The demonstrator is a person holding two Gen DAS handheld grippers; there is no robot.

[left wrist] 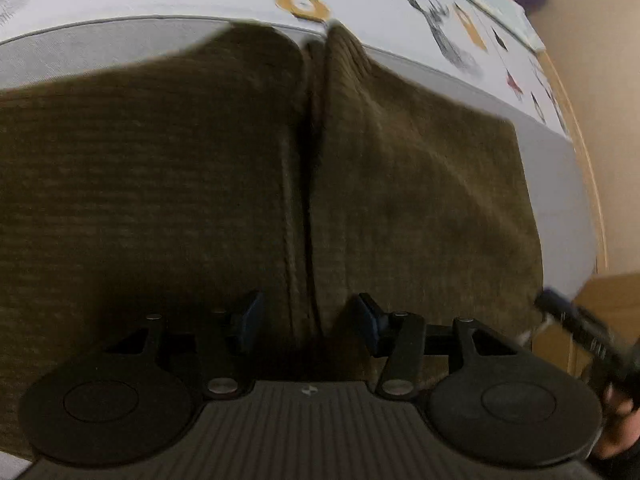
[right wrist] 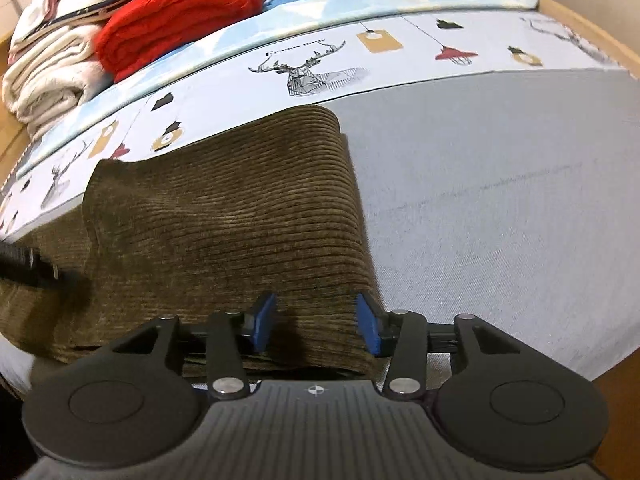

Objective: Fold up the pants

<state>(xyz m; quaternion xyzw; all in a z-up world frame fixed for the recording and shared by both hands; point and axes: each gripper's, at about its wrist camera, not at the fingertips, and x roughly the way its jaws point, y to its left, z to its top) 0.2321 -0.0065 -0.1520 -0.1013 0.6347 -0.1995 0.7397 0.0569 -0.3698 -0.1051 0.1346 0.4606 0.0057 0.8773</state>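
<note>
Olive-brown corduroy pants [left wrist: 160, 168] lie folded on the grey sheet [left wrist: 560, 184], with a dark seam or crease running down their middle. My left gripper [left wrist: 308, 320] hovers just above that crease, open, its blue pads on either side of it and not pressing. In the right wrist view the pants [right wrist: 224, 208] form a thick folded stack. My right gripper [right wrist: 316, 322] stands open over the stack's near right corner, with cloth between the pads but no pinch visible. The other gripper's black body shows at the left edge [right wrist: 24, 264].
A folded red garment [right wrist: 176, 12] and white folded laundry [right wrist: 52, 80] are piled at the far left of the bed. A deer-and-lamp printed cover [right wrist: 312, 72] runs behind the pants. Bare grey sheet [right wrist: 500, 200] stretches to the right, and a wooden edge [right wrist: 616, 400] borders it.
</note>
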